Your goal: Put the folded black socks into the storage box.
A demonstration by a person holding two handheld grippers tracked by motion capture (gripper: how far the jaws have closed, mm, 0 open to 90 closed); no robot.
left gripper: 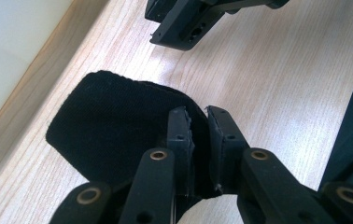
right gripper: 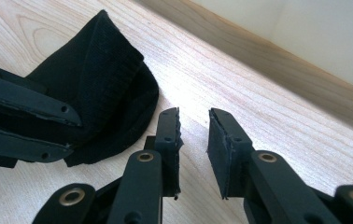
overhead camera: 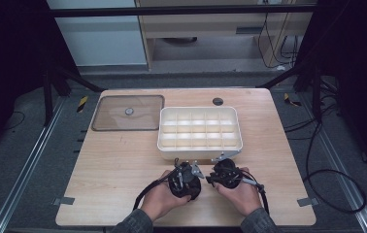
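Cloth: a black cloth (left gripper: pixel 109 135) lay on the worktop (overhead camera: pixel 118 165), near its front edge, just in front of the box.
Left gripper: the left gripper (left gripper: pixel 198 116) had its jaws narrow and pinched on one edge of the cloth; in the right gripper view the same jaws came in from the left and held the cloth (right gripper: pixel 100 79) folded between them.
Right gripper: the right gripper (right gripper: pixel 194 119) stood just beside the cloth; its jaws were a little apart, with bare wood between them and nothing held.
Hands: both hands rested close together at the front of the worktop, the left hand (overhead camera: pixel 164 196) and the right hand (overhead camera: pixel 237 191) side by side.
Box: a white box (overhead camera: pixel 200 145) with many small compartments stood behind the grippers.
Lid: a clear lid (overhead camera: pixel 128 112) lay flat at the left of the box, apart from it.
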